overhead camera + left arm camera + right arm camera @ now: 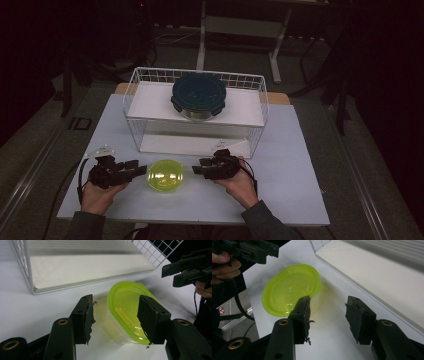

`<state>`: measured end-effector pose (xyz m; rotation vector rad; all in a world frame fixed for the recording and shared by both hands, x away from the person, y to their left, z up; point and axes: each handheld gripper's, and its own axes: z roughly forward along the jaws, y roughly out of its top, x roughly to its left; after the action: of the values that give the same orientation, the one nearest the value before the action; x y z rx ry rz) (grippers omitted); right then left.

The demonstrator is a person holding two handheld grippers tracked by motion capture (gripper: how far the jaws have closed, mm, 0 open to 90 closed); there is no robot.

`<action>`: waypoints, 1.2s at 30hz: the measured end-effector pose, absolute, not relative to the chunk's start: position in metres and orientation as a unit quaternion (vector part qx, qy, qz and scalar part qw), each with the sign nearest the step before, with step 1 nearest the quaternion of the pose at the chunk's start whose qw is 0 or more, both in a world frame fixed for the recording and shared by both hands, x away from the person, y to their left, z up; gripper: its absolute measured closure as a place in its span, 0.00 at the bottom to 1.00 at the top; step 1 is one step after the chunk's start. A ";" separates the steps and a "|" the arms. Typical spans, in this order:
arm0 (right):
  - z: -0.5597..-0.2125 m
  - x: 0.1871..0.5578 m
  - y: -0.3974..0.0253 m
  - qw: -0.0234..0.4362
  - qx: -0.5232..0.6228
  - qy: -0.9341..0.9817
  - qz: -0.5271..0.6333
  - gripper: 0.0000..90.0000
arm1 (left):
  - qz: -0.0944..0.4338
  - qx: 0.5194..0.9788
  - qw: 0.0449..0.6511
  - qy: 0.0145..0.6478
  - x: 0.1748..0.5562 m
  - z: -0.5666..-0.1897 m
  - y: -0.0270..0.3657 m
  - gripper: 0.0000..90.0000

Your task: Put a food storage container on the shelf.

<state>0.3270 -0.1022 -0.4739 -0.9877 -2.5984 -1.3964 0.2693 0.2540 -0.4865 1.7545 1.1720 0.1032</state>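
A yellow-green lidded container sits on the white table between my two grippers. My left gripper stands open just left of it, fingertips pointing at it. In the left gripper view the container lies ahead between the open jaws, and the right fingertip overlaps its rim. My right gripper is open a little to the container's right. In the right gripper view the container lies ahead and left, past the left fingertip, with bare table between the jaws.
A white wire basket stands behind the container with a white shelf board inside. A dark teal round lidded container rests on that shelf. The basket's base board lies close ahead of both grippers. The table's front edge is near the hands.
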 end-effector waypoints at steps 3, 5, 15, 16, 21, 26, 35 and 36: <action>-0.475 0.327 -0.100 0.018 -0.316 -0.835 -0.450 0.59 | 0.039 0.722 0.493 0.483 0.268 -0.488 0.255 0.52; -0.476 0.326 -0.098 0.021 -0.316 -0.835 -0.449 0.59 | 0.038 0.722 0.493 0.484 0.267 -0.489 0.256 0.52; -0.479 0.325 -0.092 0.032 -0.313 -0.836 -0.450 0.59 | 0.028 0.721 0.496 0.483 0.265 -0.493 0.255 0.51; -0.479 0.325 -0.092 0.032 -0.313 -0.836 -0.450 0.59 | 0.028 0.721 0.496 0.483 0.265 -0.493 0.255 0.51; -0.480 0.324 -0.090 0.037 -0.313 -0.837 -0.448 0.58 | 0.025 0.721 0.495 0.484 0.264 -0.495 0.254 0.50; -0.482 0.324 -0.088 0.043 -0.313 -0.836 -0.449 0.58 | 0.022 0.718 0.496 0.487 0.264 -0.498 0.254 0.49; -0.486 0.327 -0.087 0.061 -0.326 -0.829 -0.451 0.59 | 0.016 0.715 0.498 0.490 0.263 -0.500 0.255 0.48; -0.486 0.327 -0.087 0.063 -0.326 -0.828 -0.451 0.59 | 0.015 0.715 0.498 0.490 0.263 -0.500 0.255 0.48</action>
<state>0.3269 -0.0874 -0.4863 -0.9852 -2.5035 -1.3639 0.2628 0.2550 -0.5004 1.7311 1.1847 0.0365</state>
